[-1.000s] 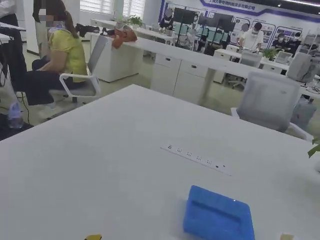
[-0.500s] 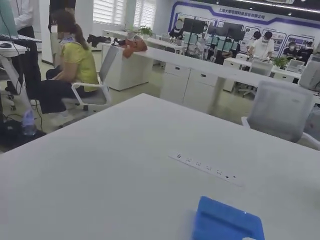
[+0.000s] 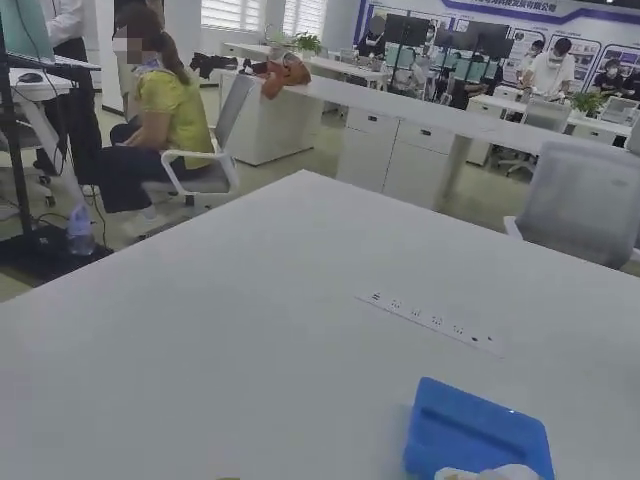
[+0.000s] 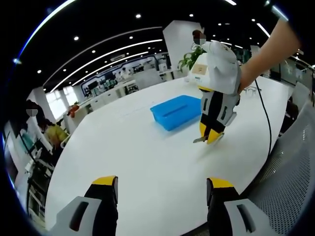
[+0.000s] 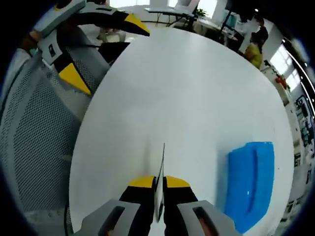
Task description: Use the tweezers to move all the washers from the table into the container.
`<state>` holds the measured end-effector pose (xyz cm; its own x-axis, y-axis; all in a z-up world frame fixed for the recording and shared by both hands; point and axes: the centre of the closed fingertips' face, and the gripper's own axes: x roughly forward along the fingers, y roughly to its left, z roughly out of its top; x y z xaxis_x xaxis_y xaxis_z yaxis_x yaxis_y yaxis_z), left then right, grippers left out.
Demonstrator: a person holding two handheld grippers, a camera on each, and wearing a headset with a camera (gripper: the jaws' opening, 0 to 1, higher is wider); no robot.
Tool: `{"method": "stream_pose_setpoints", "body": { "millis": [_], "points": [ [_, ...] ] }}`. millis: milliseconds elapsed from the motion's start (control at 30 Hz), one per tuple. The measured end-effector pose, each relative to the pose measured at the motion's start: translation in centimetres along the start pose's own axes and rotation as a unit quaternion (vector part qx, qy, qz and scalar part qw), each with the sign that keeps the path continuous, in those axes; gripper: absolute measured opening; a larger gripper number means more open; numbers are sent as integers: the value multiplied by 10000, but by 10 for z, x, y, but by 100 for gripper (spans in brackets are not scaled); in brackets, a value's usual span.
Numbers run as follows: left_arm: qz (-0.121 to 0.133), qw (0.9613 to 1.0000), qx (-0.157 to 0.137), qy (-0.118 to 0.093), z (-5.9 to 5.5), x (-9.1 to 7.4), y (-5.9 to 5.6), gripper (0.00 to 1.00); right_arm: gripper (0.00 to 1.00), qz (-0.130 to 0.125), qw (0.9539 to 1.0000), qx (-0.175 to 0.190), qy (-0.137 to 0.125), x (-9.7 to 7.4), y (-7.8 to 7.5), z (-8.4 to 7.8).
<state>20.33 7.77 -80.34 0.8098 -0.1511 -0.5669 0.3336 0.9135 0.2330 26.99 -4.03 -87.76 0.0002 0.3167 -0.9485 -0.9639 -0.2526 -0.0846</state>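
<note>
My right gripper (image 5: 158, 186) is shut on a pair of thin metal tweezers (image 5: 163, 157), whose tips point forward just above the white table (image 5: 187, 98). The left gripper view shows that right gripper (image 4: 210, 136) from the side, tweezers (image 4: 198, 141) angled down close to the tabletop, in front of the blue container (image 4: 174, 112). My left gripper (image 4: 162, 196) hangs open over the table's near edge with nothing between its jaws. It appears again as the left gripper (image 5: 115, 59) at the upper left of the right gripper view. The blue container (image 5: 250, 179) lies to the right of the tweezers. In the head view the container (image 3: 478, 440) sits low right.
A power strip (image 3: 432, 322) is set into the table beyond the container. A grey mesh chair (image 5: 34, 137) stands at the table's near edge. A potted plant (image 4: 191, 58) is at the table's far end. People sit at desks behind.
The head camera has swung, so the room and container have shifted in the picture. A yellow jaw tip at the bottom edge one second ago has left the head view.
</note>
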Motion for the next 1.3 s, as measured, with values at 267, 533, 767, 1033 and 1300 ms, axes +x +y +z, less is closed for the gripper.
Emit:
{"method": "stream_pose_setpoints", "body": {
  "millis": [267, 533, 767, 1033, 1300],
  "points": [
    [0, 10000, -12, 61, -2, 1, 0, 75, 2, 175, 9993, -254, 204, 6, 0, -4],
    [-34, 10000, -44, 52, -2, 1, -2, 76, 3, 333, 9992, -128, 166, 5, 0, -2],
    [-19, 10000, -55, 29, -1, 0, -1, 76, 7, 319, 9993, 136, 122, 3, 1, -1],
    [-86, 9992, -382, -86, 5, -2, 2, 79, 20, -252, 9712, 2056, -1178, -42, -2, 18],
    [-347, 9936, -974, -451, 27, -13, 9, 87, 35, -1200, 9030, 3426, -2299, -112, 0, 8]
  ]
}}
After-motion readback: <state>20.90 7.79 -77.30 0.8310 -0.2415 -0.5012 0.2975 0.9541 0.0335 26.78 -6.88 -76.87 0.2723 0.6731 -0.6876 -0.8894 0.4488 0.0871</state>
